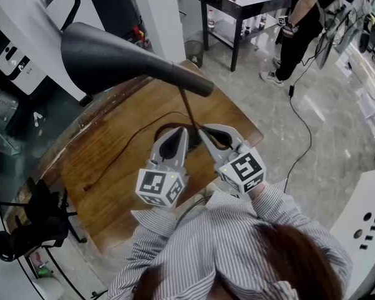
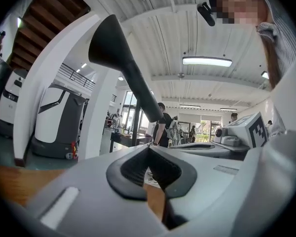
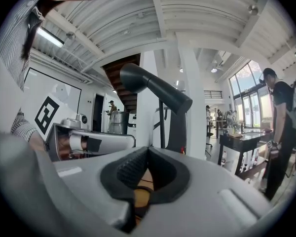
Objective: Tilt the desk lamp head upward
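Contact seems yet to come: left gripper (image 1: 183, 132) and right gripper (image 1: 204, 132), jaws together and empty, sit below the desk lamp head (image 1: 112, 58), which likely needs an upward push.

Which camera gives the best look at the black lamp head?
The head view: the whole lamp head shows large from above, from flared end to narrow neck. The left gripper view looks up at it from below; the right gripper view shows it smaller, from the side.
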`<state>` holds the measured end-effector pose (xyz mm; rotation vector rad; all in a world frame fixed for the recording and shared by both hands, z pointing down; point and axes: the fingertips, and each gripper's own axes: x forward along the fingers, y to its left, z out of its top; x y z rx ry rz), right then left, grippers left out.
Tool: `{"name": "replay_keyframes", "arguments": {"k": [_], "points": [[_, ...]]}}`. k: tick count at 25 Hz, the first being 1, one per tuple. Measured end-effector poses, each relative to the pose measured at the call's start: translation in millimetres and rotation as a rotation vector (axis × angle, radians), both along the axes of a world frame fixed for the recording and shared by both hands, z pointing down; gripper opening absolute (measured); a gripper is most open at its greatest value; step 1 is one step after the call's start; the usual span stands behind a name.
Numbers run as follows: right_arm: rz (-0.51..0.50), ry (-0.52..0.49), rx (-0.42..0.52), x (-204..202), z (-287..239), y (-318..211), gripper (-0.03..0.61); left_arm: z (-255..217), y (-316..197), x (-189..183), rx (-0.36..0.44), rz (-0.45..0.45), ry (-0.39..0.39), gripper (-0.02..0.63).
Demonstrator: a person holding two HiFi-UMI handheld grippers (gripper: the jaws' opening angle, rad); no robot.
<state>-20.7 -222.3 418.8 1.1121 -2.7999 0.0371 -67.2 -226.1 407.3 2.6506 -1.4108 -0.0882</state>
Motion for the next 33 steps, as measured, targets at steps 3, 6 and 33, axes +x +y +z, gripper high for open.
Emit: {"name": "replay_keyframes", "arguments": {"k": [3,6,33], "points": [[-0.001,-0.009,-0.012,-1,3,1,0.002,12,3,8,-0.041,0.019,-0.01,0.006],[-0.004,-0.007,-0.017,-1,4,1,0.002,15,4,14,-0.059,0.036,-0.017,0.006],[-0.01,0.025,-0.027,3,10,-14,0.002,26,-15,15,-0.102,0.029,-0.027,0.005]]}}
